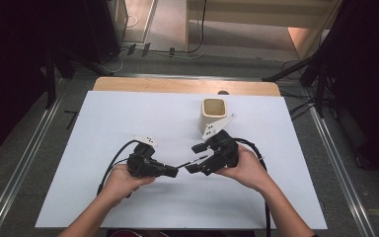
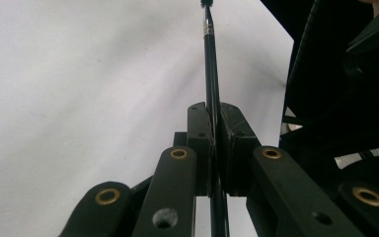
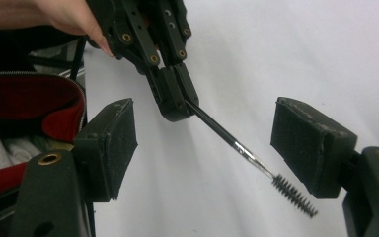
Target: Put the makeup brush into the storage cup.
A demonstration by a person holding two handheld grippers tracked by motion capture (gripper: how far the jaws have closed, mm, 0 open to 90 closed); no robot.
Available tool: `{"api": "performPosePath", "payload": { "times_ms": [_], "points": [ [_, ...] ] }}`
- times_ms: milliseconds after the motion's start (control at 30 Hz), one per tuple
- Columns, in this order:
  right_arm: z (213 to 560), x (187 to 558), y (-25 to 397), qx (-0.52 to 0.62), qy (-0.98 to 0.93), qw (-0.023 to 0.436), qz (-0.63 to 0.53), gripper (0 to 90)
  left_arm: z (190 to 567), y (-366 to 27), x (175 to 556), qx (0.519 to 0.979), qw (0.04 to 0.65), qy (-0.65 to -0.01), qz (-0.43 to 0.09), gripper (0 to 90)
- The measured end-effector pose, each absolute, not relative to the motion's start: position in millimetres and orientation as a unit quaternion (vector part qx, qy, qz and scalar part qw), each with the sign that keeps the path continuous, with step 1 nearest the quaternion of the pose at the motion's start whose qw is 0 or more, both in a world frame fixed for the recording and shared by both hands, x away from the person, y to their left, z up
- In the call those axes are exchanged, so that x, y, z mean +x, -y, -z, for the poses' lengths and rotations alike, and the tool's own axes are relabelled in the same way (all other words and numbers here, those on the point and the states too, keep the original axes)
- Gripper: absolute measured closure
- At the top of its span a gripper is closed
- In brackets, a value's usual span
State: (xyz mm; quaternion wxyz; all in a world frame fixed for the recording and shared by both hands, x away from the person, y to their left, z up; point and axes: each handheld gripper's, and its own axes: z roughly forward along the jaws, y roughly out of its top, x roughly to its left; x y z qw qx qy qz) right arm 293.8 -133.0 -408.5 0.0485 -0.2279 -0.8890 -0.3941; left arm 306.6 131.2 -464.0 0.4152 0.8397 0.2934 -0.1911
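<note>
The mascara wand (image 3: 249, 157) sits clamped in my left gripper (image 2: 213, 148), its thin black stem pinched between the two pads with no gap on either side. In the left gripper view the stem runs straight up from the jaws, past a small silver band, toward the top edge. In the right gripper view the same wand slants away from the left gripper's closed tips, passes a silver ferrule and ends in a dark bristled brush (short, spiral, a little fuzzy at the tip).

That brush end lies between the pads of my right gripper (image 3: 234, 153), whose jaws stand wide apart; neither pad touches the wand, though the brush is nearer the right-hand pad. From the high view, the wand (image 1: 191, 162) bridges the small space between the two grippers, left gripper (image 1: 170, 172) on one side of it and right gripper (image 1: 193, 158) on the other, above the white tabletop (image 1: 128, 118).

Beyond the wand, farther from me, a cream square cup (image 1: 212, 114) stands upright and open, just behind my right gripper. My left hand (image 1: 121, 180) and right hand (image 1: 249, 168) each wrap a gripper body.
</note>
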Motion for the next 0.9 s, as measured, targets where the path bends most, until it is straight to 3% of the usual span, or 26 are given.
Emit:
{"api": "performPosePath", "payload": {
  "times_ms": [400,900],
  "points": [
    [422.2,283.4,155.4,-0.331,0.831,0.06,0.443,32.8,464.9,-141.7,307.7,0.808,0.453,-0.336,0.168,85.1],
    [440.0,257.2,159.6,-0.363,0.792,0.044,0.488,38.3,473.8,-142.9,288.0,0.76,0.518,-0.366,0.137,85.1]
  ]
}}
